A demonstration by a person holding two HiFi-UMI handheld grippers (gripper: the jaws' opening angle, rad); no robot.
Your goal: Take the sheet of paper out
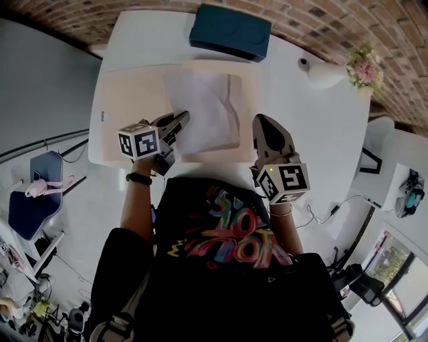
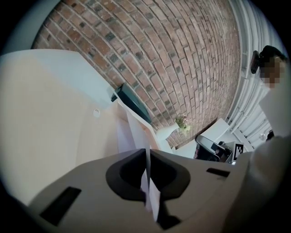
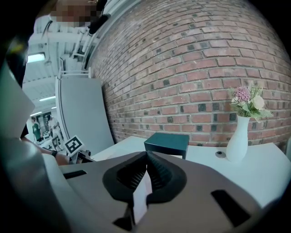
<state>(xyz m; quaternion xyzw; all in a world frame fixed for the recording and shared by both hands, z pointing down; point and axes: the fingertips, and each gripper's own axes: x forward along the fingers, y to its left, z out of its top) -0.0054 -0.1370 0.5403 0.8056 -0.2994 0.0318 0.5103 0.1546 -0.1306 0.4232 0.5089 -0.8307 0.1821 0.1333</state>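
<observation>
Brick walling [image 1: 80, 17] ran behind the white desk [image 1: 314, 133], where a dark teal box [image 1: 231, 30] sat at the top of the head view and a white vase [image 1: 328, 72] of flowers stood at the upper right. A broad beige folder [image 1: 130, 100] lay flat across the middle of the desk, and the sheet of paper [image 1: 200, 110] rested at its centre, partly over it, with a beige flap showing along the sheet's right side. The left gripper [image 1: 182, 119] had its fingers pressed fully together on the sheet's lower left edge; in its own view the white sheet ran straight up out of the pinch. The right gripper [image 1: 259, 122] was likewise closed tight on a thin pale edge, which from its place at the folder's right border I took to be the folder, though I could not be sure. The sheet looked featherlight, limp and easy to crease or tear, so I judged an edge pinch like this the right hold, with a slow, level pull while the other side was kept pinned.
</observation>
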